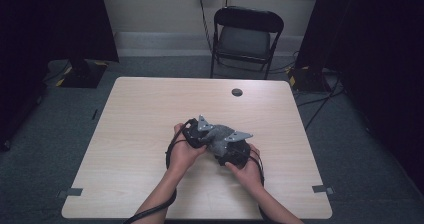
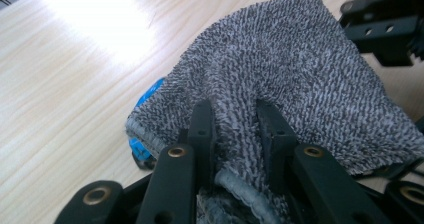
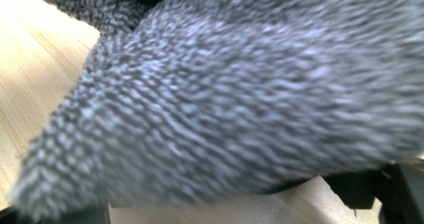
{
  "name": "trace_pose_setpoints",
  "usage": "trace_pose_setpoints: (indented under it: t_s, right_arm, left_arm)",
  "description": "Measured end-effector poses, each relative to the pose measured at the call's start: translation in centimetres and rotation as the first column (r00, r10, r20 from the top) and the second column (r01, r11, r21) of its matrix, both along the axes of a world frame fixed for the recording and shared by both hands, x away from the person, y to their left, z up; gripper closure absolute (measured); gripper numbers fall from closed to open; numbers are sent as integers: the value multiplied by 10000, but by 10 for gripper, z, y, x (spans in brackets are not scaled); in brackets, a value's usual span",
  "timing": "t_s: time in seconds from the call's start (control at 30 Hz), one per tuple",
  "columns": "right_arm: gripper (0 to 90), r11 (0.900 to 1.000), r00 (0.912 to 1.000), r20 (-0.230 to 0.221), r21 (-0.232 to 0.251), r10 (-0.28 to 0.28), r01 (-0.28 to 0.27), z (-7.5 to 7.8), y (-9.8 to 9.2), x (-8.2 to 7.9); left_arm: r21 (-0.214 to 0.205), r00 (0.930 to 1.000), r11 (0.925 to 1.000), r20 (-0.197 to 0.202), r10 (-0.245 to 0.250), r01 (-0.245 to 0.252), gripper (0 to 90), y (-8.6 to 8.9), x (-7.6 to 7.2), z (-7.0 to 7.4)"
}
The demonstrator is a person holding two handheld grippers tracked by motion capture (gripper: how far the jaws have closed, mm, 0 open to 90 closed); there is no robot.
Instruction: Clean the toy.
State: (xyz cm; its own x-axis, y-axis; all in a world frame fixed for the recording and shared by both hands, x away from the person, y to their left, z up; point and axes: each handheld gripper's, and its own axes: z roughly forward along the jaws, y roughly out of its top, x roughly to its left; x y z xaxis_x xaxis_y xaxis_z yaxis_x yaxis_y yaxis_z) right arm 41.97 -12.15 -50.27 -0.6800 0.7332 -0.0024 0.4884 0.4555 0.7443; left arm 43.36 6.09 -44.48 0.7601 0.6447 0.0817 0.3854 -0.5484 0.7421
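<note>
A grey knitted cloth (image 1: pixel 218 135) hangs bunched between my two grippers over the middle of the table (image 1: pixel 145 109). My left gripper (image 2: pixel 235 109) is shut on a fold of the cloth (image 2: pixel 290 64), which puckers between its black jaws. A blue bit (image 2: pixel 150 91) peeks out under the cloth's left edge. In the high view my left gripper (image 1: pixel 197 133) is at the cloth's left and my right gripper (image 1: pixel 235 151) at its right, each in a hand. The cloth (image 3: pixel 250 99) drapes close over the right gripper view and hides that gripper's jaws. The right gripper's body (image 2: pixel 385 29) shows beyond the cloth.
A dark cable hole (image 1: pixel 237 92) sits near the table's far edge. A black folding chair (image 1: pixel 247 36) stands behind the table. Dark curtains flank both sides, and cables run across the floor at the right.
</note>
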Motion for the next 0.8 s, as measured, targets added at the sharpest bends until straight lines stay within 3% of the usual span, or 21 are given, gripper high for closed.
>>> trace_pose_setpoints:
  t_s: [0.13, 0.27, 0.73, 0.8]
  right_arm:
    - [238, 10000, 10000, -4, 1, -3, 3, 0, 0, 0]
    - [238, 10000, 10000, 3, -2, 4, -4, 0, 0, 0]
    - [239, 10000, 10000, 1, -4, 2, -2, 0, 0, 0]
    - [239, 10000, 10000, 4, -3, 3, -3, 0, 0, 0]
  left_arm:
    - [20, 9997, 9997, -37, -229, 229, 723, -6, -2, 0]
    - [7, 9995, 9998, -207, -221, 222, 722, -11, -1, -11]
    - [319, 10000, 9995, 14, -79, 78, 713, -8, 5, -9]
    - [522, 10000, 9986, 48, -65, 62, 714, -7, 9, -8]
